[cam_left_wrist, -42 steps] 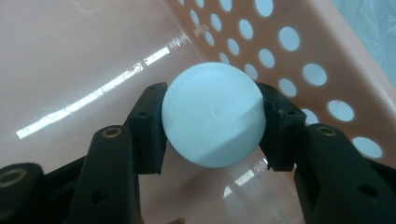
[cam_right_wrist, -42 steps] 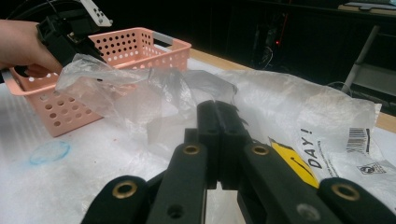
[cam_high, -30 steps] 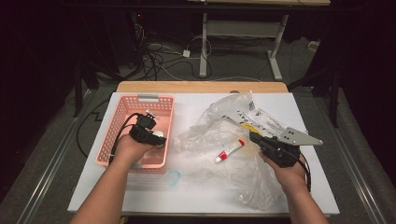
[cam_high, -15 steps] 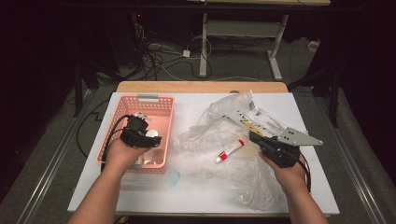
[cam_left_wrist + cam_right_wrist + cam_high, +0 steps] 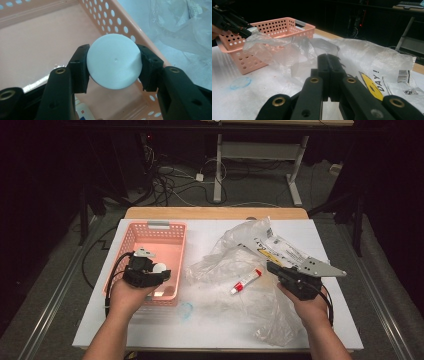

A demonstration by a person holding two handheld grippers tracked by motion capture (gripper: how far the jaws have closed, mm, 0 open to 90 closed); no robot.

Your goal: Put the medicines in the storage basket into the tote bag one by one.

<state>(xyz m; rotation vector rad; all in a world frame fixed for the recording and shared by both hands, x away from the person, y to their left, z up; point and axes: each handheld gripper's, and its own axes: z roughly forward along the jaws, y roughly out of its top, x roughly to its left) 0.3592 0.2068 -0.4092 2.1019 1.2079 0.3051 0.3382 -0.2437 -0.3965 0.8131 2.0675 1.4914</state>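
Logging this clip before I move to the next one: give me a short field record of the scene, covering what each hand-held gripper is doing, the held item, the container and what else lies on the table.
left hand-held gripper: shut on a white round disc, over the pink basket
right hand-held gripper: shut, nothing visibly held, resting over the clear plastic bag
basket contents: a small white item low in the left gripper view, too cropped to identify
loose on table: red-and-white tube on the plastic
table mark: blue ring near the basket
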